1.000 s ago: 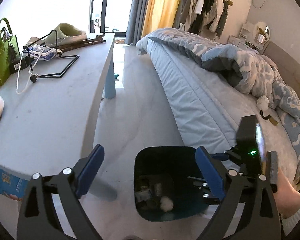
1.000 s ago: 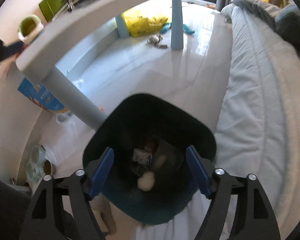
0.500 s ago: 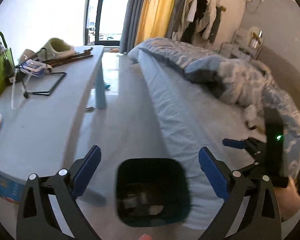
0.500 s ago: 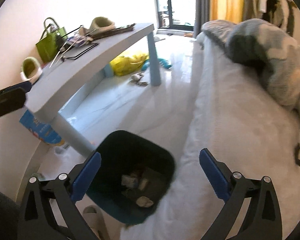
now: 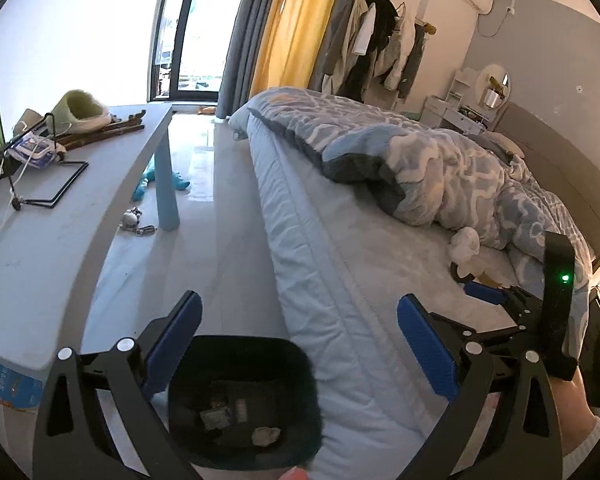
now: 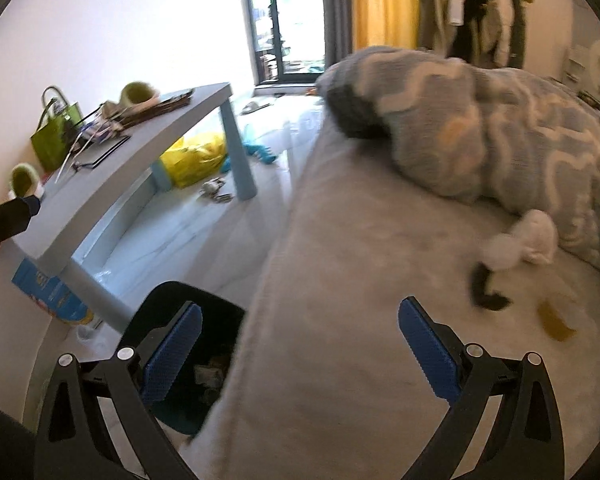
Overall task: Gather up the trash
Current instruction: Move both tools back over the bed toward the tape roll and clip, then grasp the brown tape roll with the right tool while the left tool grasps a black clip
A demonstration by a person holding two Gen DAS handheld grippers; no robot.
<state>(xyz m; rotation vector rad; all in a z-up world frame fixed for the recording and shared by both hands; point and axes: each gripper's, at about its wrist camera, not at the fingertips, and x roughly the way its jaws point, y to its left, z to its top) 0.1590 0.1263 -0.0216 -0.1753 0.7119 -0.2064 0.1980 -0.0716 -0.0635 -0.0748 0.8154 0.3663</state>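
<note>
right wrist view: bed hides half the bin.

Floor, centre of frame: glossy, smooth, pale, stone-like. Desk, left: matt grey top, smooth. Bed: matt woven cloth; quilt, upper right: soft patterned fabric. Bin, lower centre: dark, matt, plastic-looking, holding crumpled paper-like scraps. Left tongs and right tongs: black matt plastic arms, blue ribbed pads, bright metal rivets.
</note>
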